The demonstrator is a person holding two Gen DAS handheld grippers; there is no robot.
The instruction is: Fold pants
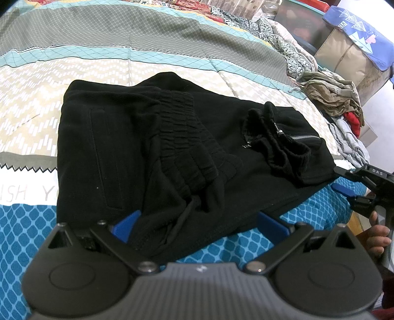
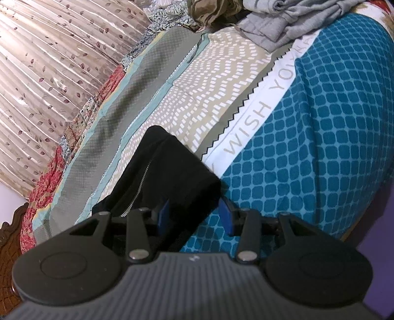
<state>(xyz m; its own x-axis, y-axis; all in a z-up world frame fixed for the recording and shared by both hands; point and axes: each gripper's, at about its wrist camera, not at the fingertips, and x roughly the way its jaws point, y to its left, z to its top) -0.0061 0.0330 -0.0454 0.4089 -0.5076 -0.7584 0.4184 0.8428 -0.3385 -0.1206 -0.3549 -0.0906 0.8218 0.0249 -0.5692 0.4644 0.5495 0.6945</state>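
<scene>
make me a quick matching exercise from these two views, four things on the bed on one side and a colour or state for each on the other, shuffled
Things:
1. pants
2. left tool
3. grey garment
4. bedspread's near band

Descriptions:
A. blue with a lattice of rounded squares
B. black, folded into a bundle, zip showing
C. crumpled in a heap at the far edge
D. blue pads spread wide at the bundle's near edge

Pairs: 1-B, 2-D, 3-C, 4-A
</scene>
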